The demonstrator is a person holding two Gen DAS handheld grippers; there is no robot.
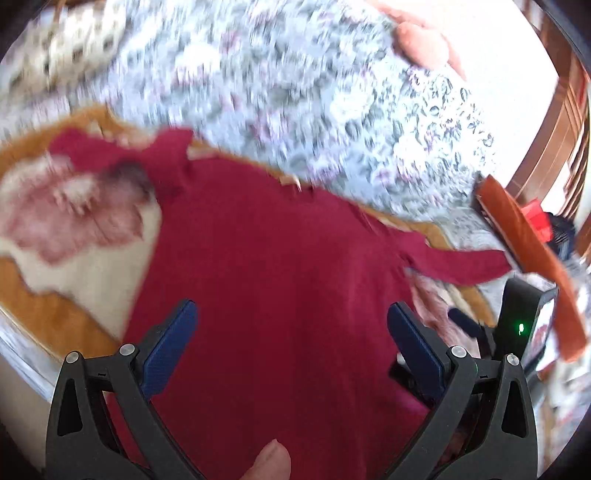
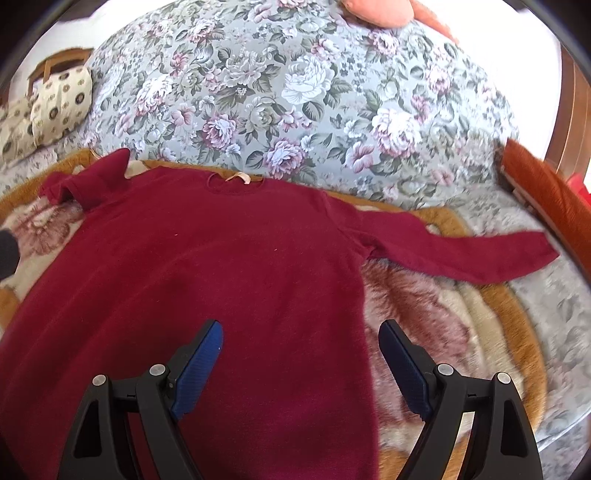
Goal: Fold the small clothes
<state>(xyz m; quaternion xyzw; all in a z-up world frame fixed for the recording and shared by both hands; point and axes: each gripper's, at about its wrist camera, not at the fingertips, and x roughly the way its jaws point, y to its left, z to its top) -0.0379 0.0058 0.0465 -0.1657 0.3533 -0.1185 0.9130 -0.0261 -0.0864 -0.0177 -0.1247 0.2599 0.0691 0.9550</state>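
A dark red long-sleeved sweater (image 2: 229, 266) lies flat on a furry orange-and-cream blanket (image 2: 436, 317), collar toward the far side. Its right sleeve (image 2: 461, 251) stretches out to the right; its left sleeve (image 2: 85, 181) is bunched near the collar. My right gripper (image 2: 300, 328) is open and empty above the sweater's lower right edge. In the blurred left wrist view, the sweater (image 1: 266, 266) fills the middle, and my left gripper (image 1: 291, 314) is open and empty over its body. The other gripper's black body (image 1: 517, 317) shows at the right.
A floral bedspread (image 2: 295, 92) covers the bed beyond the blanket. Patterned cushions (image 2: 48, 107) lie at the far left and a pink cushion (image 2: 373, 11) at the far top. An orange-brown bed edge (image 2: 546, 192) and wooden furniture stand at the right.
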